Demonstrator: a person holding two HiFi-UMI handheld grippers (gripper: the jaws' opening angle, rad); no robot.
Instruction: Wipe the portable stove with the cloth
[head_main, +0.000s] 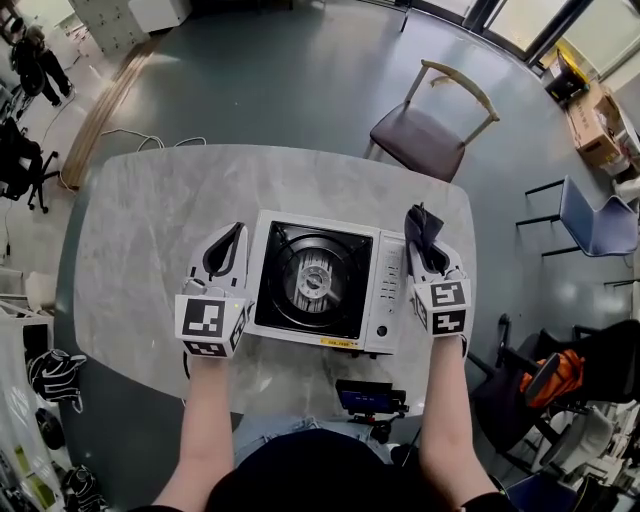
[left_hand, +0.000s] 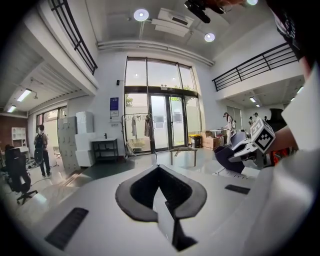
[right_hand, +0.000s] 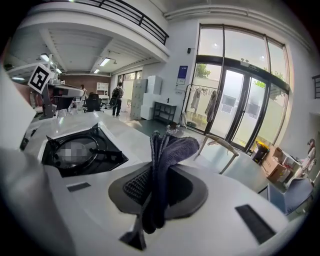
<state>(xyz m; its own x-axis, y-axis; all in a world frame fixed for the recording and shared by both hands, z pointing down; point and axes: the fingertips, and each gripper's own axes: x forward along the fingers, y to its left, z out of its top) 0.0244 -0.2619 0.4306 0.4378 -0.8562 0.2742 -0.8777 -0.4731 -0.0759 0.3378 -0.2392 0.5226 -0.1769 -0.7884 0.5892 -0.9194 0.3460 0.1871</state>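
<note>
One cloth (right_hand: 172, 148) in right gripper (right_hand: 159, 172)

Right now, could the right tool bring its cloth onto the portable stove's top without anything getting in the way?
Probably yes. The right tool, shut on the dark cloth, sits beside the control panel of the portable stove, with nothing between them; the left tool is on the far side.

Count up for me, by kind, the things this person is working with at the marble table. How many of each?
Portable stove: 1
Dark cloth: 1
Handheld grippers: 2, the left gripper shut on nothing, the right gripper shut on the cloth
Total: 4
</note>
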